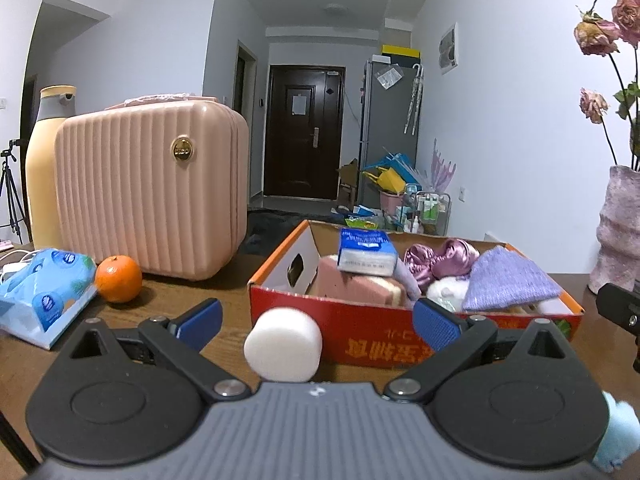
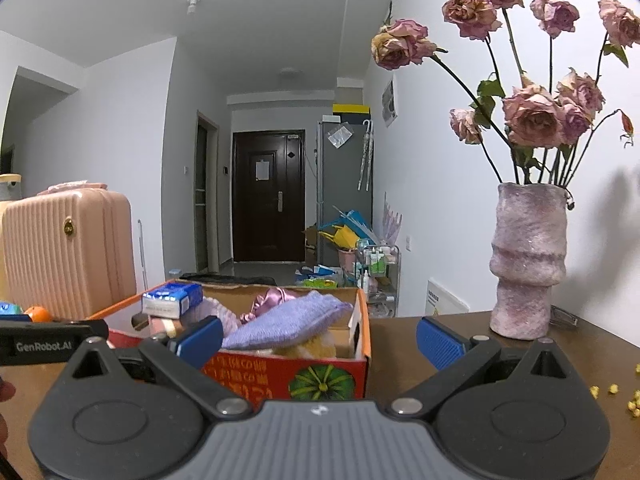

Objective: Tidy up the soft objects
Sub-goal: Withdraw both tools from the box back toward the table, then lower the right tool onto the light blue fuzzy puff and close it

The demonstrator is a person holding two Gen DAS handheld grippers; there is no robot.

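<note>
A red cardboard box [image 1: 360, 322] stands on the wooden table and holds soft things: a purple knitted cloth [image 1: 510, 280], a shiny pink scrunchie [image 1: 440, 260], a pink sponge [image 1: 352, 286] and a blue tissue pack [image 1: 366, 254]. A white foam cylinder [image 1: 283, 344] lies on the table in front of the box, between the open fingers of my left gripper [image 1: 316, 322], untouched. My right gripper [image 2: 318, 340] is open and empty, just in front of the box [image 2: 320, 376], with the purple cloth [image 2: 288, 320] beyond it.
A pink ribbed case [image 1: 152, 188], an orange [image 1: 118, 279] and a blue tissue packet [image 1: 40, 292] stand left of the box. A pink vase [image 2: 528, 260] with dried roses stands at the right. A light blue foam piece [image 1: 618, 438] lies at the lower right.
</note>
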